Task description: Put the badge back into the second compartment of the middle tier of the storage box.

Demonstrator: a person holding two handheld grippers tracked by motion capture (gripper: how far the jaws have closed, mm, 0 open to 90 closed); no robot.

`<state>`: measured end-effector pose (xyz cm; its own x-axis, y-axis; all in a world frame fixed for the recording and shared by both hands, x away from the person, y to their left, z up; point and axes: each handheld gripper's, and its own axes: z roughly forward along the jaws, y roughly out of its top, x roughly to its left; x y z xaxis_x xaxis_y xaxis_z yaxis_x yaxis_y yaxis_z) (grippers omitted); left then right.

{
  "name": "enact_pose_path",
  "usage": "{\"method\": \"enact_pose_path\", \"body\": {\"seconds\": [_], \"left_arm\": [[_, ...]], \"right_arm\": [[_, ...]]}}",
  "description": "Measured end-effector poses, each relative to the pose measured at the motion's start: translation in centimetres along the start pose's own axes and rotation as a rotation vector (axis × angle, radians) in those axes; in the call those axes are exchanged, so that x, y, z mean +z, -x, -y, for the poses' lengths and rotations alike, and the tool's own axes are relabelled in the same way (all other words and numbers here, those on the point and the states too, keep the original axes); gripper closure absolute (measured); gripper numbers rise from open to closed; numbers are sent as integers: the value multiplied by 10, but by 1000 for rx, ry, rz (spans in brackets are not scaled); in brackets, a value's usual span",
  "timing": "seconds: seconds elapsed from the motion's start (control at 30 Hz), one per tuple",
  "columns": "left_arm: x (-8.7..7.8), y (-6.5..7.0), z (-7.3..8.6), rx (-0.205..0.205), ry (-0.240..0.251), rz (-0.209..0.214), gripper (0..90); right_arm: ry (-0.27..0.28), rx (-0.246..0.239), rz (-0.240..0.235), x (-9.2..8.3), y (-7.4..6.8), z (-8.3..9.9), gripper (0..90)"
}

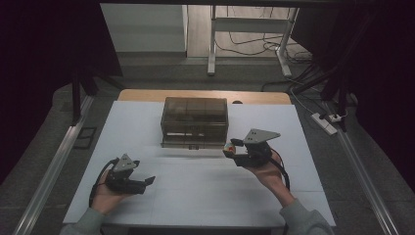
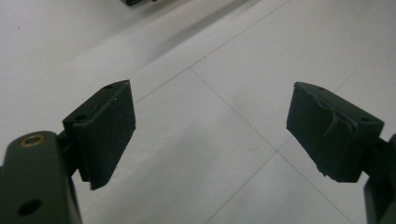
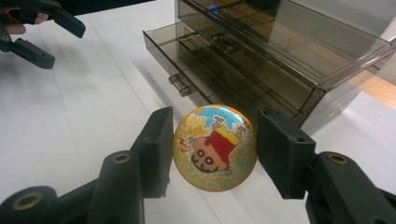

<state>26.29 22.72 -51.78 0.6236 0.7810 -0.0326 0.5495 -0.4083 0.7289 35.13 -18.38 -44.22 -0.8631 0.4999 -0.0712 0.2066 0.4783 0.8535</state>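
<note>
Badge (image 3: 215,148), a glittery cartoon button, sat pinched edge-on between the right gripper (image 3: 212,154) jaws just right of the smoky drawer box (image 1: 195,122), seemingly bound for its part-open drawer (image 3: 187,60), while the left gripper (image 2: 210,135) waited spread and empty near left.

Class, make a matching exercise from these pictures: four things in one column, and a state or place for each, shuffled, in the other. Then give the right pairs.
Things:
1. left tongs
2. right tongs
3. cartoon badge
4. smoky drawer box

States or places:
a. pulled a little open at one drawer
b. open, nothing between
c. round, glittery, held edge to edge
d. shut on a thing

Pairs: 1-b, 2-d, 3-c, 4-a
</note>
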Motion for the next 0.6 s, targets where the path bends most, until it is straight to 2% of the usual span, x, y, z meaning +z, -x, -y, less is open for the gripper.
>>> {"method": "enact_pose_path", "body": {"seconds": [0.6], "left_arm": [[0,0,0,3,0,-1,159]], "right_arm": [[3,-17,-24,18,-5,-11,471]]}}
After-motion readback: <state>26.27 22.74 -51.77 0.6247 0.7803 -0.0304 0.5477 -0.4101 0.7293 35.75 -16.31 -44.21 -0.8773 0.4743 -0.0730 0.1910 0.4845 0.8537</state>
